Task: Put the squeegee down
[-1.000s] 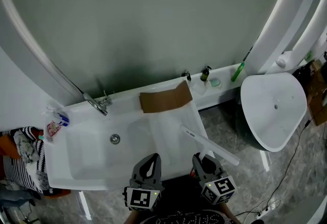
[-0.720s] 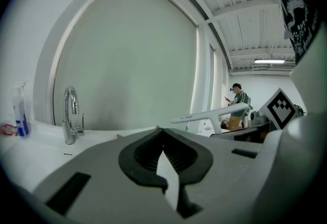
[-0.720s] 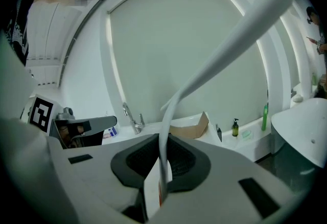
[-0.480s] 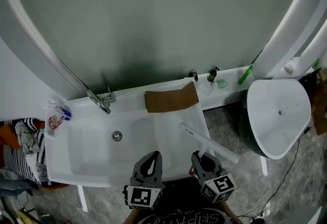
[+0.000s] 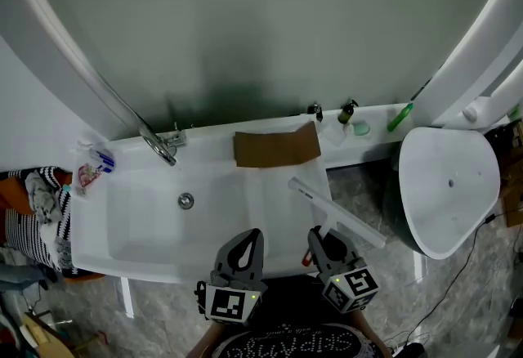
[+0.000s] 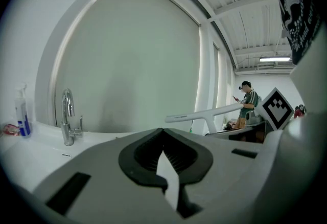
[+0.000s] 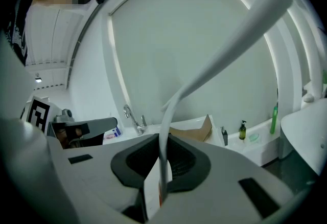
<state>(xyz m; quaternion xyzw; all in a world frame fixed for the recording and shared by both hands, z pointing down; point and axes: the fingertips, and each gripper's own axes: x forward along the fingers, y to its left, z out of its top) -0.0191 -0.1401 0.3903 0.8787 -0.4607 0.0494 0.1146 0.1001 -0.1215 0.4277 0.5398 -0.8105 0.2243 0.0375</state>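
Note:
A white T-shaped squeegee (image 5: 337, 214) hangs over the right end of the white sink (image 5: 122, 254). Its thin handle runs back into my right gripper (image 5: 321, 239), which is shut on it. In the right gripper view the handle rises from between the black pads (image 7: 180, 162), and the squeegee (image 7: 219, 59) blade slants up to the right. My left gripper (image 5: 248, 243) hovers at the sink's near edge with its jaws together and nothing in them. The left gripper view shows the left gripper (image 6: 163, 131) tip and the squeegee (image 6: 204, 114) off to the right.
A chrome faucet (image 5: 159, 144) stands at the back of the sink, and a folded brown cardboard (image 5: 274, 146) leans on the back rim. A dark soap bottle (image 5: 349, 112) and a green bottle (image 5: 400, 117) sit on the ledge. A white tub (image 5: 449, 185) is at right, striped cloth (image 5: 33, 225) at left.
My right gripper has carried the squeegee a little further in over the sink's right end. The head view has shifted. The left gripper has stayed near the sink's front edge.

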